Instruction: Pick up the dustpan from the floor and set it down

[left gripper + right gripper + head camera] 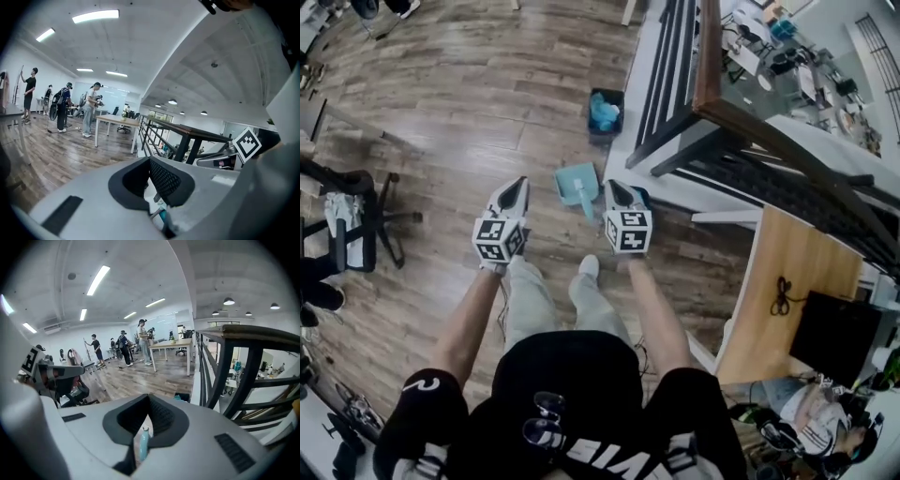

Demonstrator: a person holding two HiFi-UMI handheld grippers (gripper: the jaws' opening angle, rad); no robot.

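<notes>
The head camera looked steeply down from above the person's shoulders onto the wooden floor (469, 84). The left gripper (519, 185) and right gripper (614, 187) were close below it. Each gripper camera sat just behind its own jaws, facing outward across the room. All three views shared the dark-framed table (709, 66). Both gripper views shared the distant standing people (89, 108).

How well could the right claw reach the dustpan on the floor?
Probably yes. The dustpan lies on open floor close by the right claw, with nothing on it. The claw is shut and above the floor, so it must open and lower.
</notes>
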